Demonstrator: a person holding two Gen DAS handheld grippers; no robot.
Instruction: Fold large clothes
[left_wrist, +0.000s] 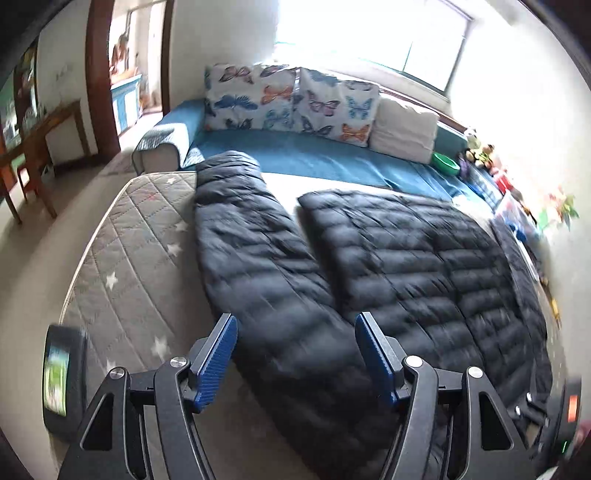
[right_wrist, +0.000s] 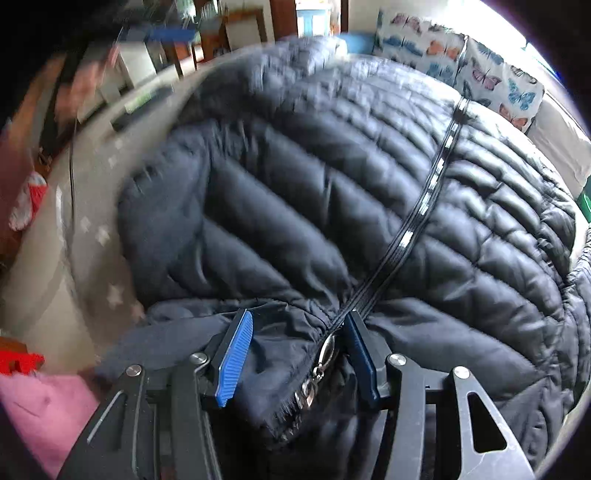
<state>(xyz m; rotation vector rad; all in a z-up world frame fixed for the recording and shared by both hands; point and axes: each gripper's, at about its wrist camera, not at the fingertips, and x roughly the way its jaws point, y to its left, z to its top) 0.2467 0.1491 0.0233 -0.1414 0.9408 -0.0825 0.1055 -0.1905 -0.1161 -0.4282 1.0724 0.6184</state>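
**Left wrist view: one black puffer jacket spread flat, both grippers wide**

Left wrist view, left to right. One dark phone-like device lies near the left edge of the mattress, which is grey, quilted and printed with white stars. One black puffer jacket lies flat on the mattress; one sleeve runs away to the far left, apart from the body by a narrow strip of bare mattress. Far side: one blue sofa with two butterfly cushions and one white cushion; one green bowl at its right end.

Left gripper: two blue-padded fingers spread wide, nothing between them, hovering above the near end of the sleeve. Pointing forward along the sleeve, tilted down toward the mattress.

Right wrist view, left to right. One pink cloth lies near left, one zipper line runs diagonally up the jacket front, and one metal zipper pull sits at the collar. Picture is motion-blurred.

Right gripper: two fingers spread wide, straddling the collar fabric and zipper pull at the near edge. Cloth lies between the pads but is not pinched; whether either pad touches it I cannot tell.
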